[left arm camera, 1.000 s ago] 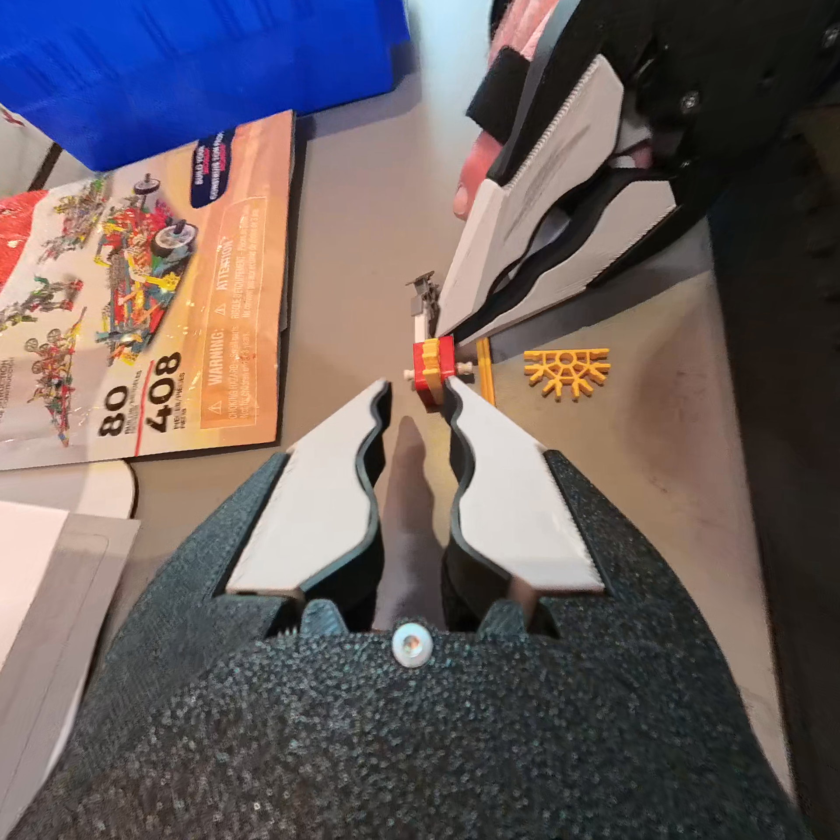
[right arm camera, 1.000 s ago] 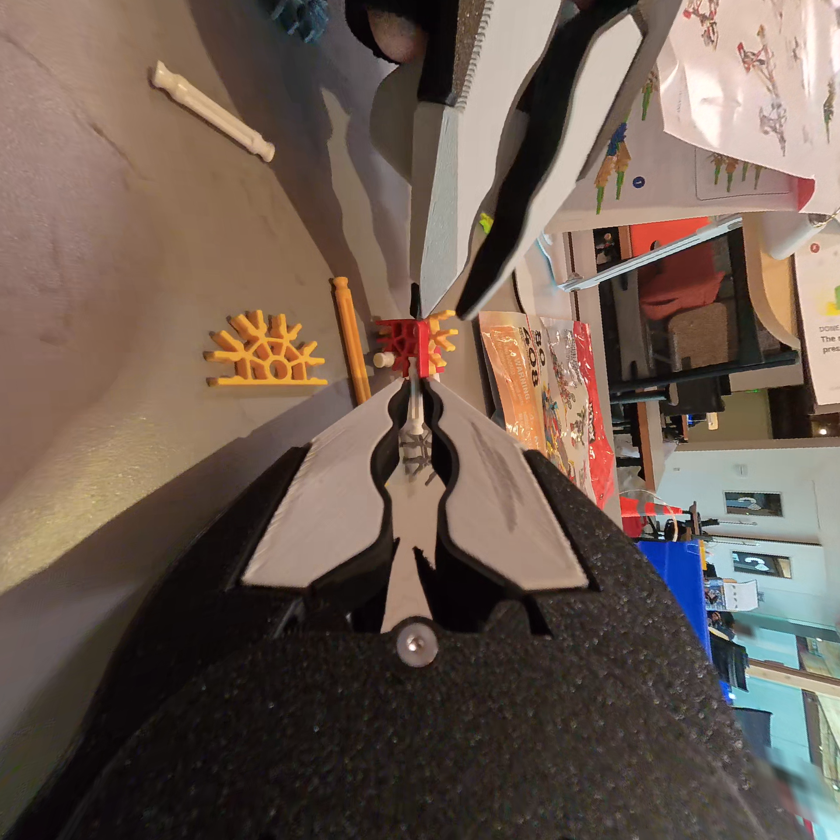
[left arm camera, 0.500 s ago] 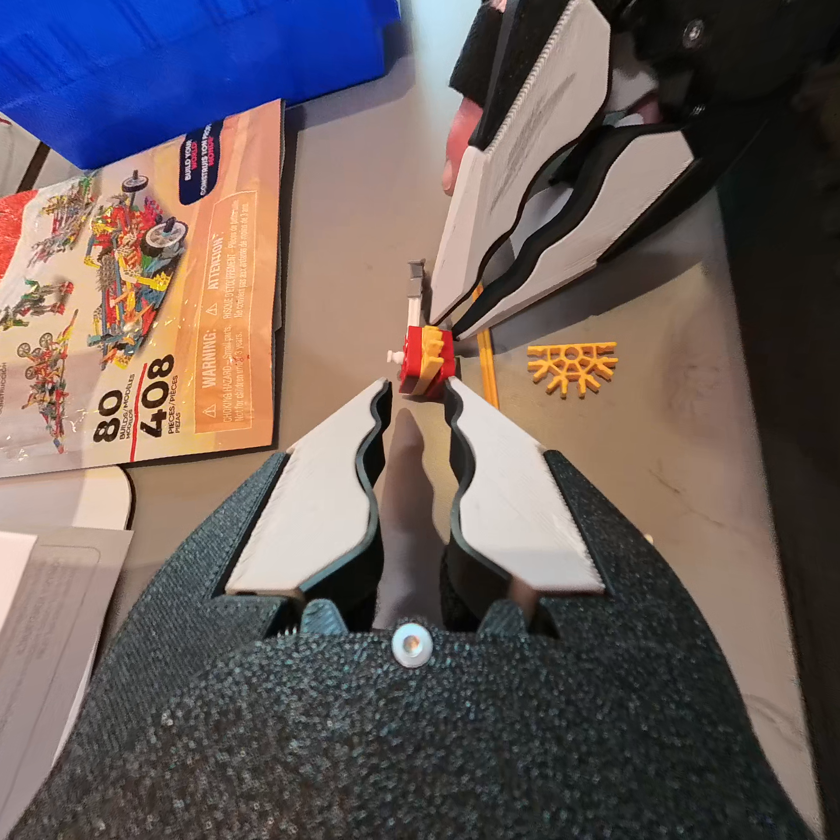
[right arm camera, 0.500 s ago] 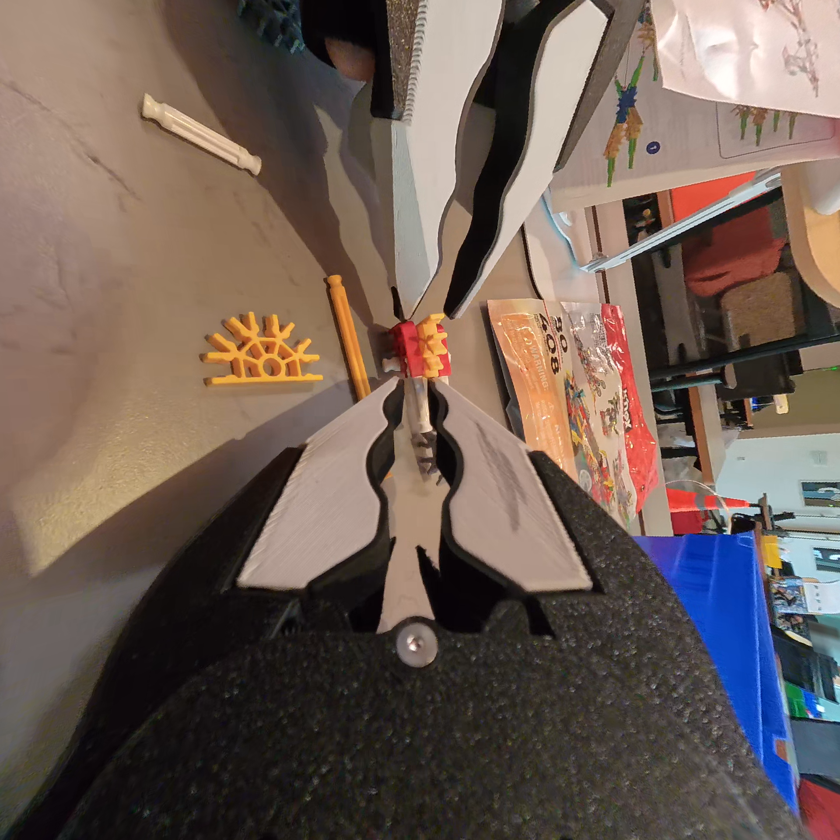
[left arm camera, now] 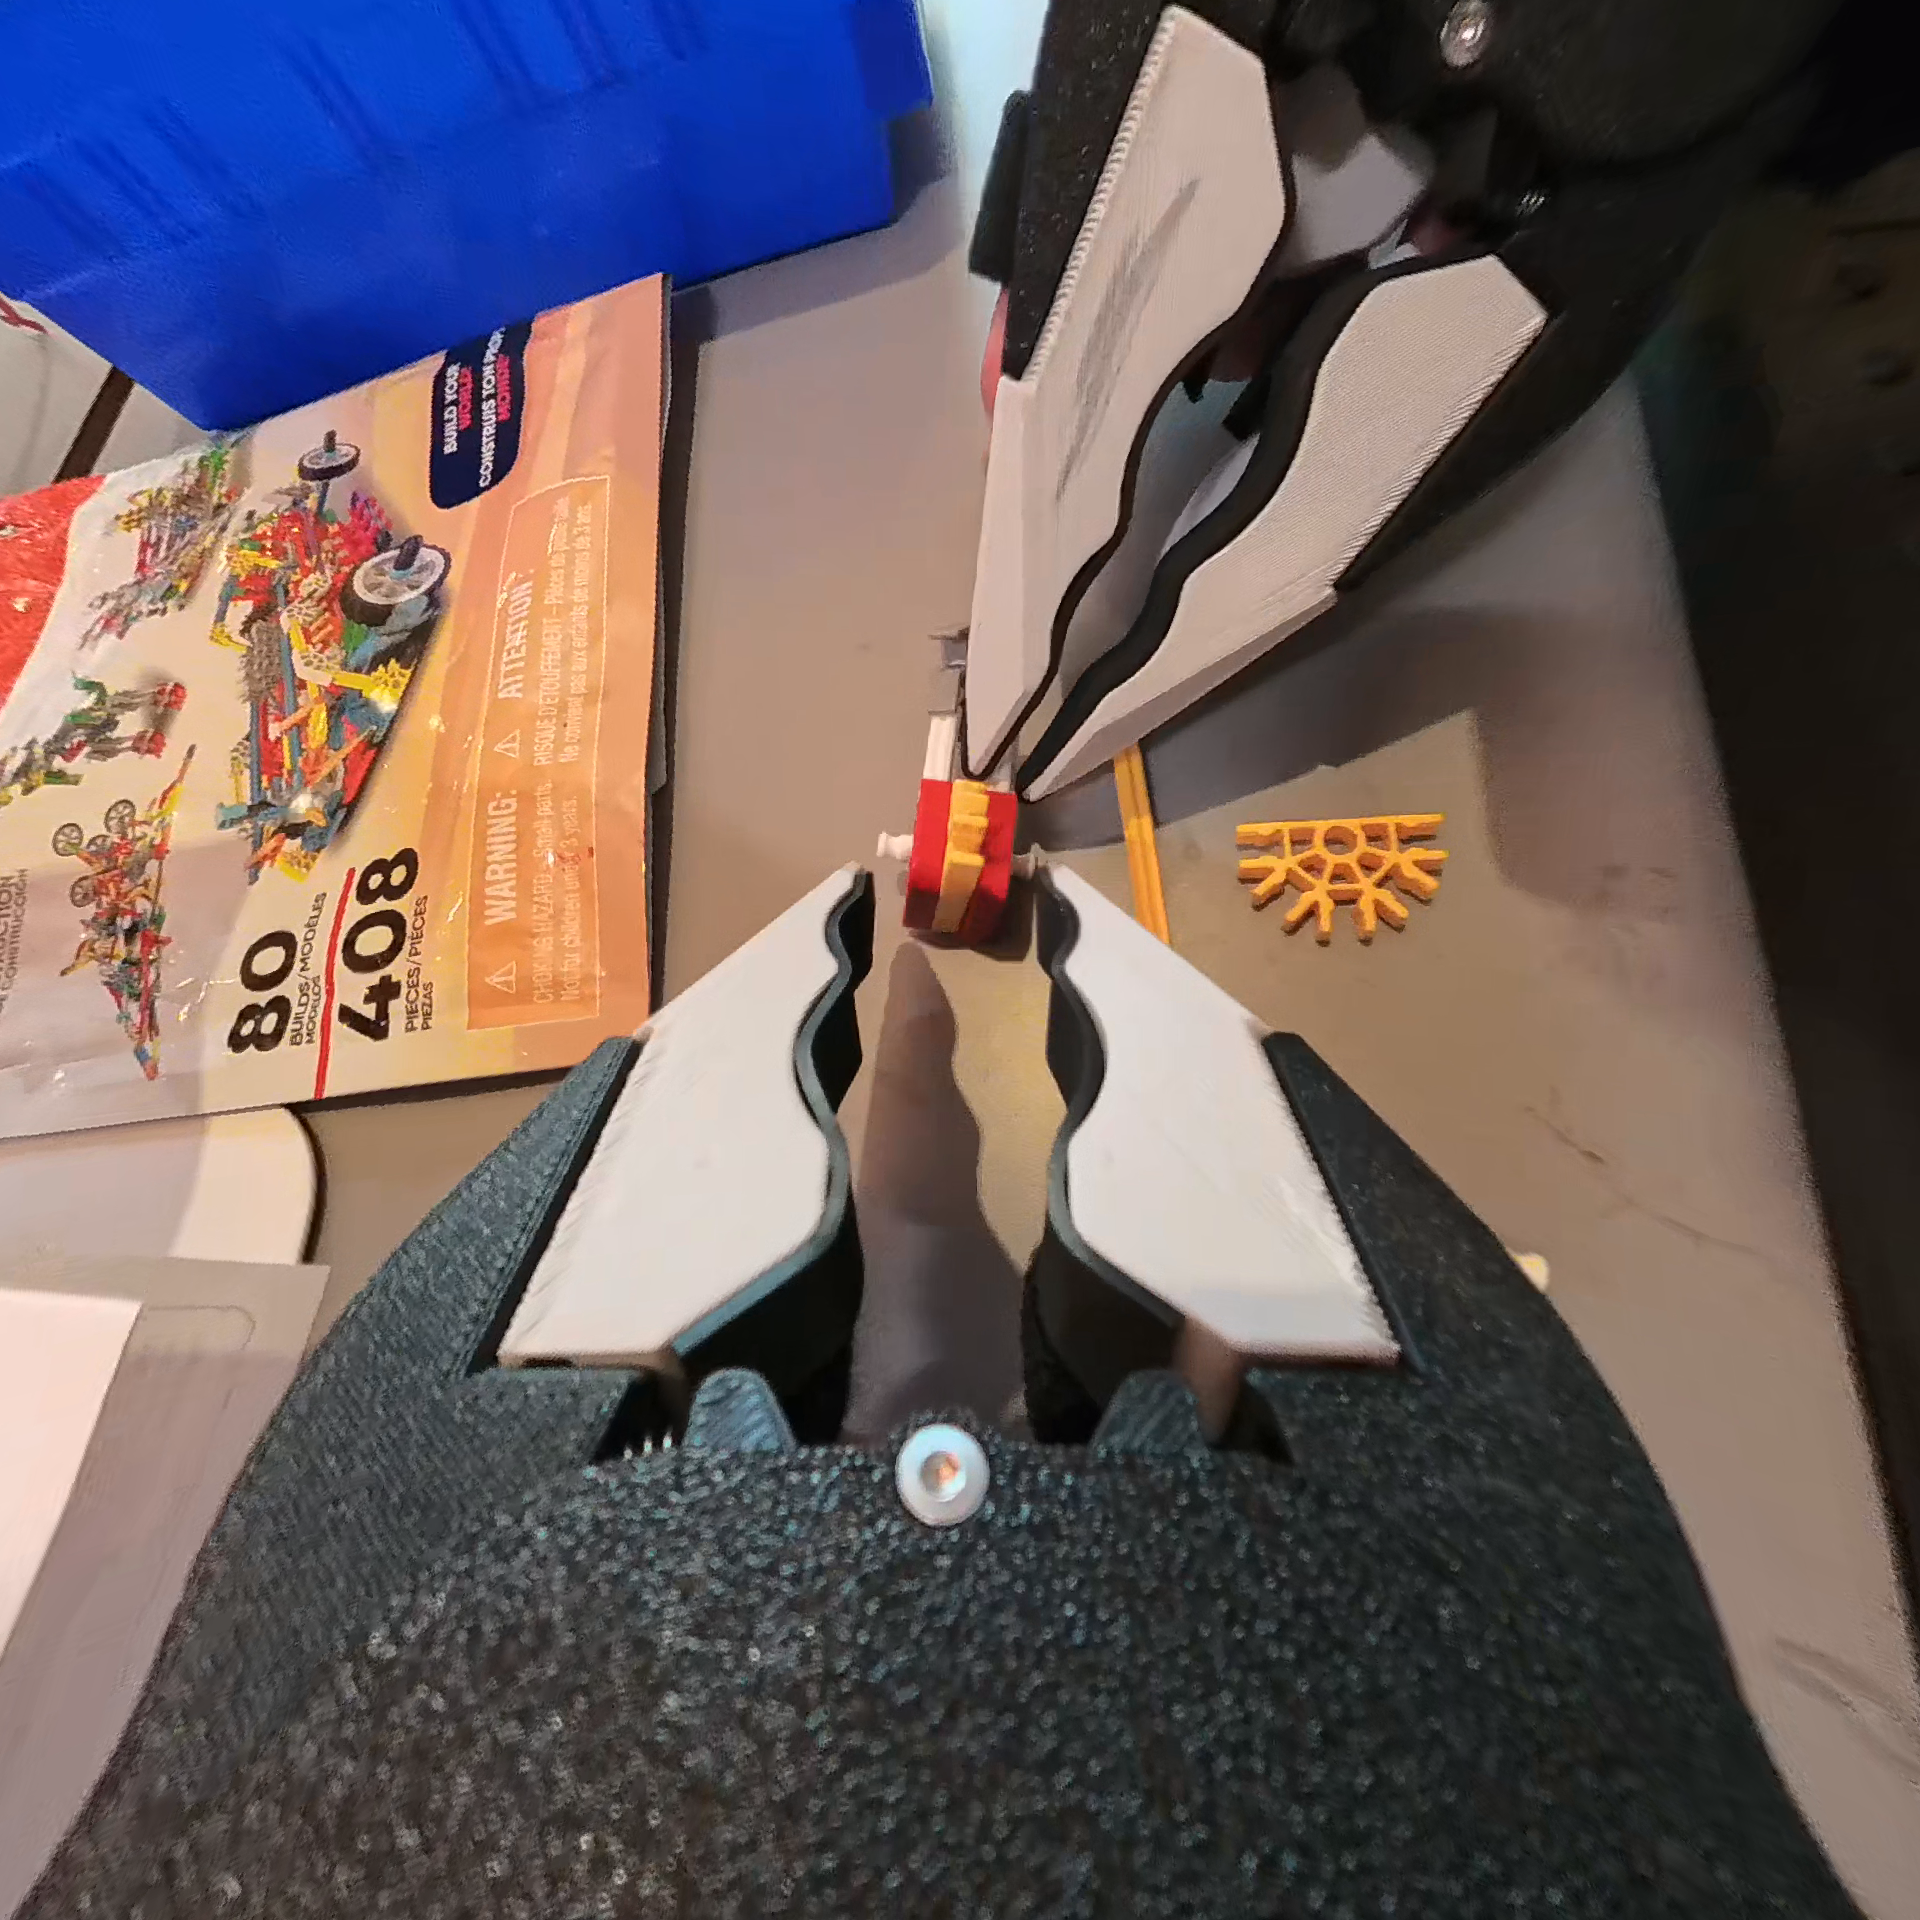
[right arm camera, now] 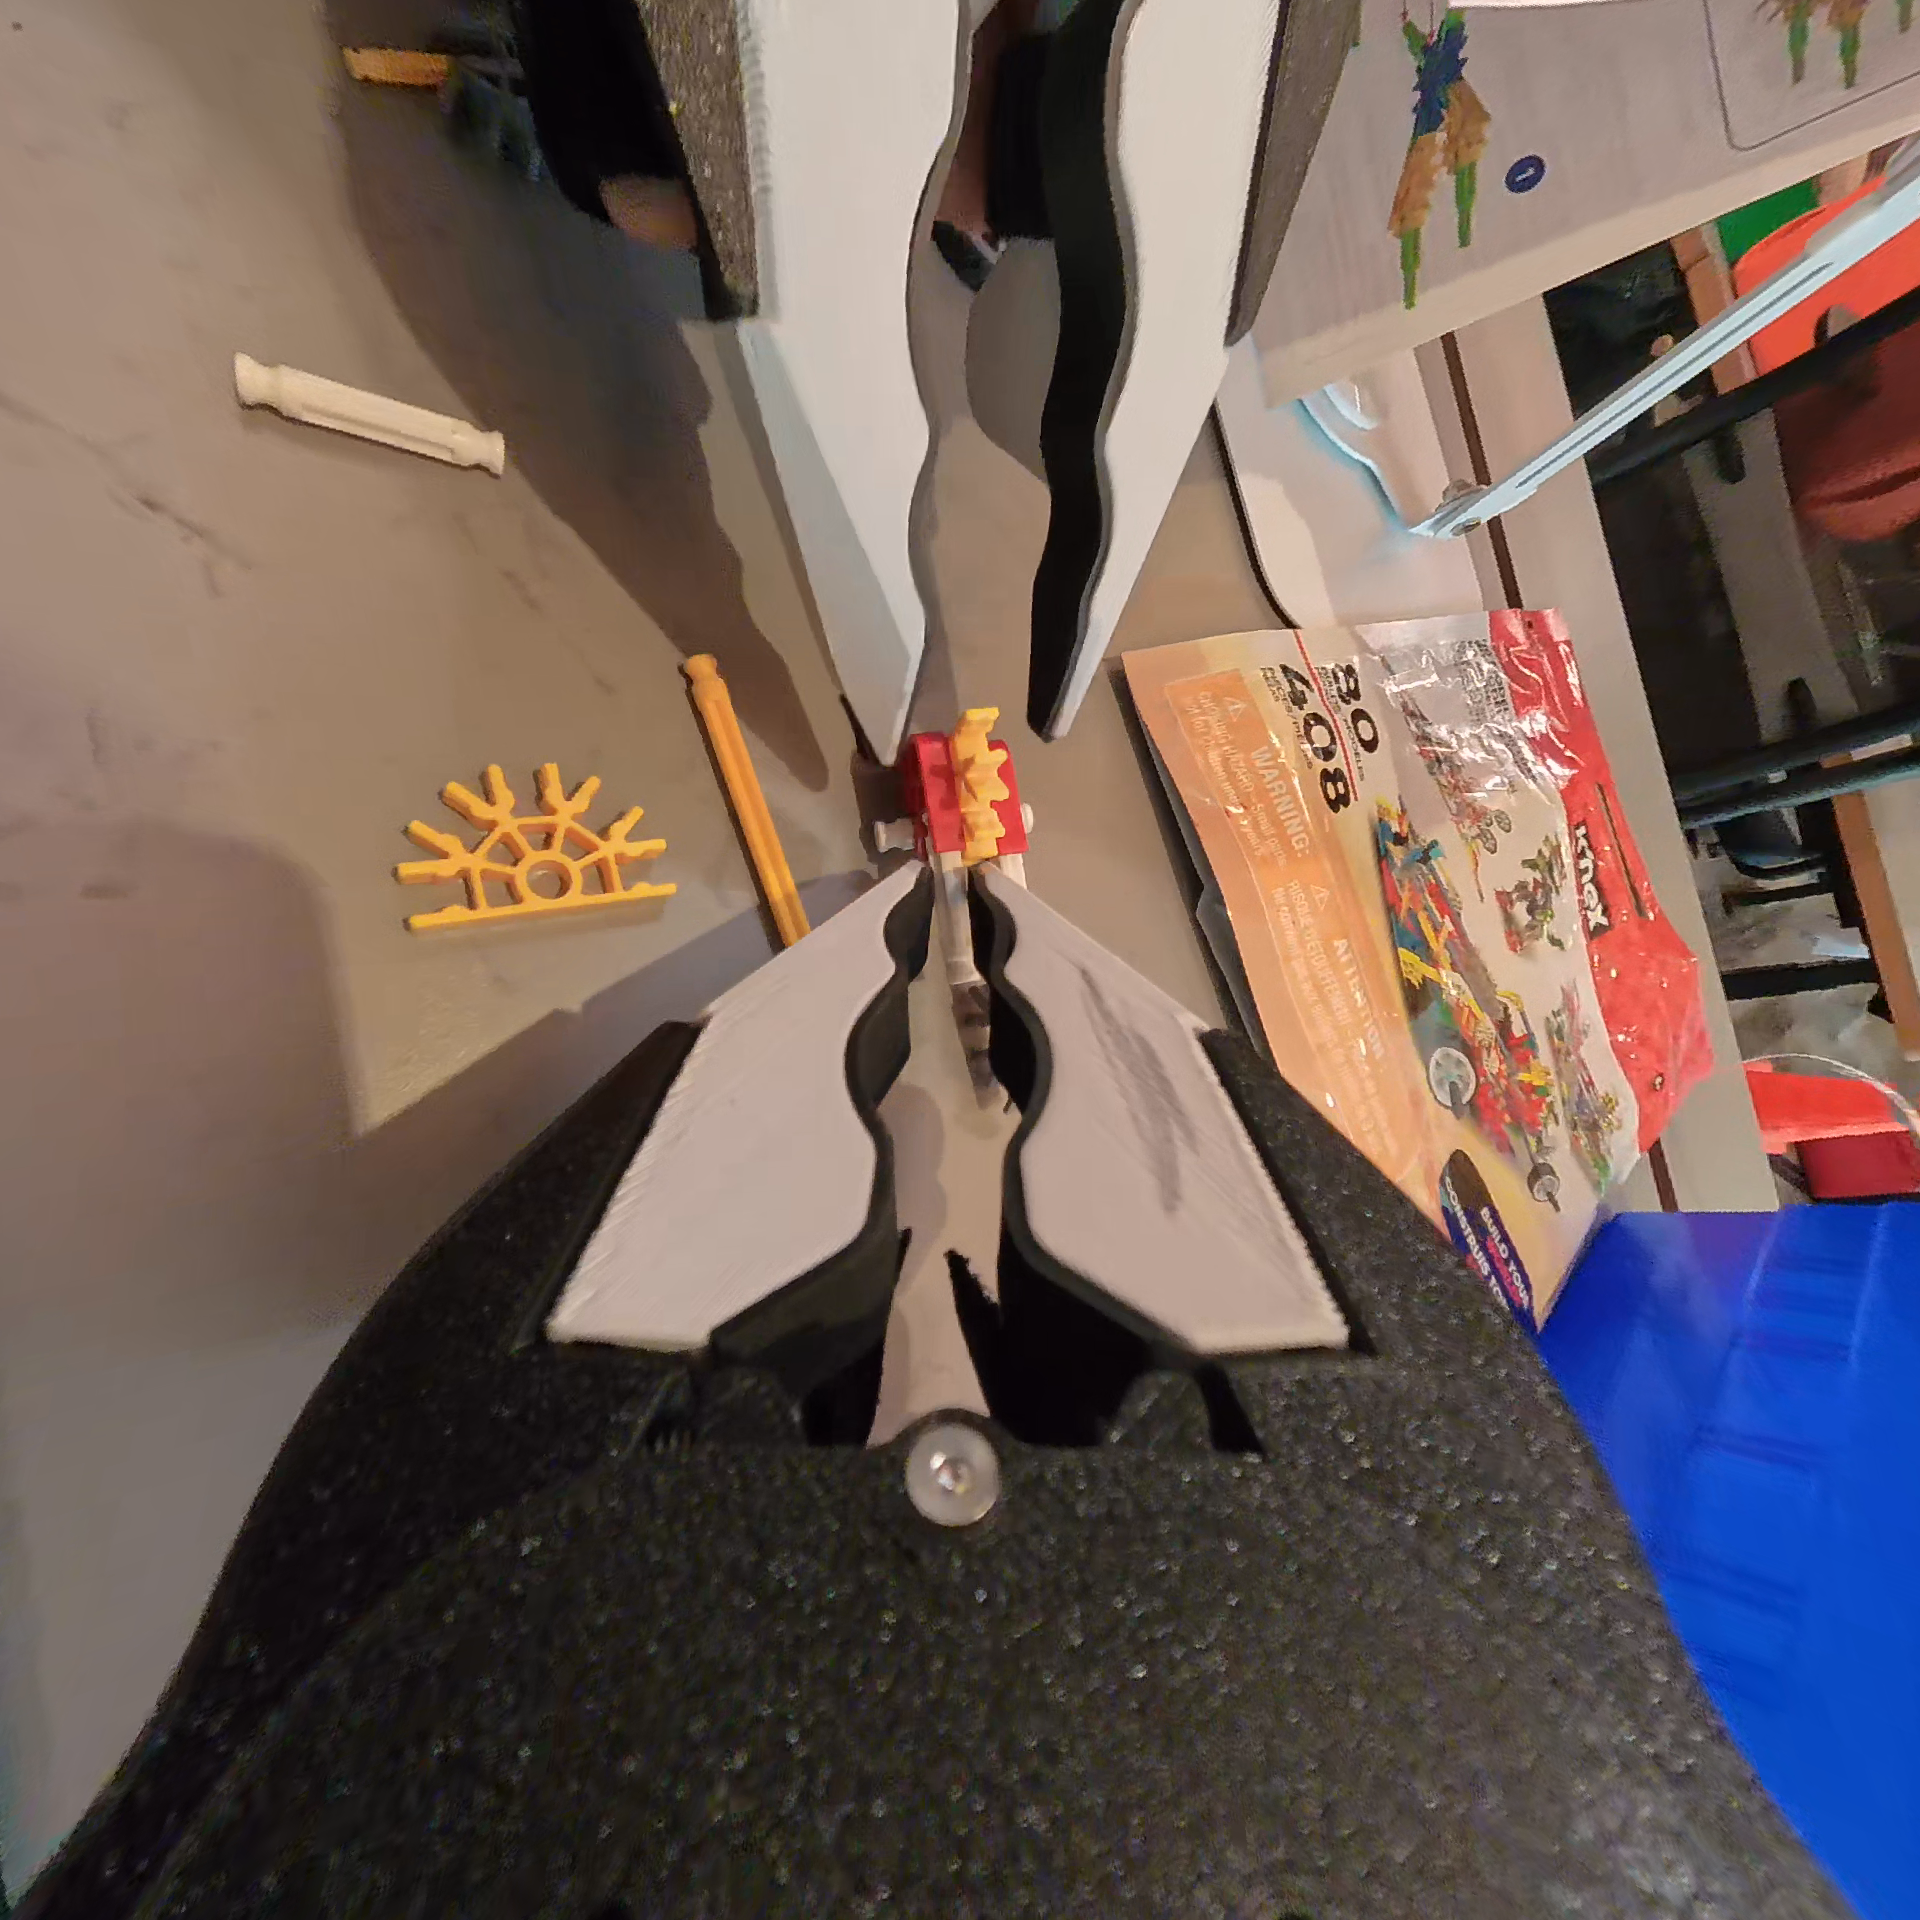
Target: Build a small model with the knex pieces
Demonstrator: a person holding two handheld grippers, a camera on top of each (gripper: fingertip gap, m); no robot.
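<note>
Since a second ago both grippers closed in. Right gripper (right arm camera: 951,883) pinches white rod (right arm camera: 954,935) carrying red-yellow stack (left arm camera: 961,868); left gripper (left arm camera: 951,894) wide, straddling it—bumping could twist stack off.

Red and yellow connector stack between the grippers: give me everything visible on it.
The red and yellow connector stack is a small plastic cluster: toothed yellow connector sandwiched between red ones, with a short white peg crossing through. A white rod runs from it back into the right gripper, which is shut on that rod. The left gripper is open, its tips flanking the stack; contact there is unclear. The stack sits low over the grey table.
</note>
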